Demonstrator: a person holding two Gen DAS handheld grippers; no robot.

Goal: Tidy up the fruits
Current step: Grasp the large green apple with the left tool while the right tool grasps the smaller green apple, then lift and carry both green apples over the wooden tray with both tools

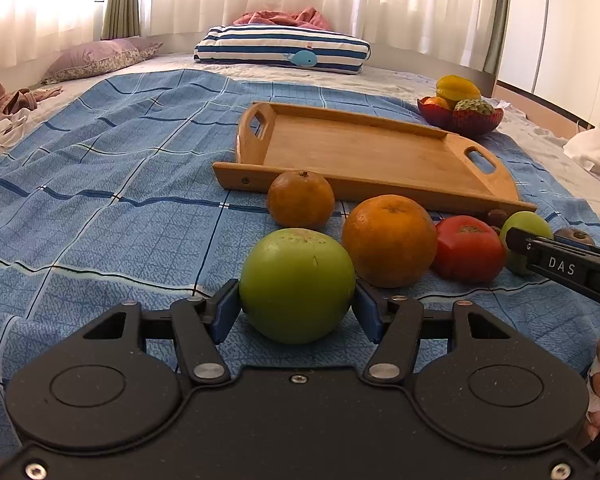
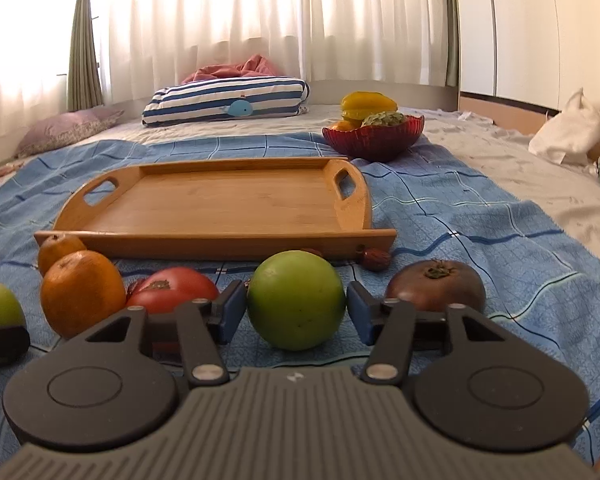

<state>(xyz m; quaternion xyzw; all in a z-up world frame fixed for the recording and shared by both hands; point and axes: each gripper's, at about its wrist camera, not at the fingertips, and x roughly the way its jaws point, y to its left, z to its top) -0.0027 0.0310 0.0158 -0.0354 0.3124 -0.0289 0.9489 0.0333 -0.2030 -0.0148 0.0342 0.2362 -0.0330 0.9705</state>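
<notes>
Grasp step in hand — left gripper (image 1: 295,310) clamped on round green apple (image 1: 297,285), right gripper (image 2: 295,312) bracketing second green apple (image 2: 295,299) with a slight gap, both on blue checked cloth (image 1: 99,208); next: close, lift into wooden tray (image 2: 227,200).

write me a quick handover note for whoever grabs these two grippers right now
Left gripper: pads pressed on a green apple resting on the blue cloth.
Right gripper: jaws around the other green apple; small gaps at the pads, not gripped yet.
Wooden tray holds nothing.
On the cloth before it: two oranges, red tomato, dark fruit.
Red bowl behind the tray already has fruit.
Done: nothing moved onto the tray. Left: everything on the cloth.
</notes>
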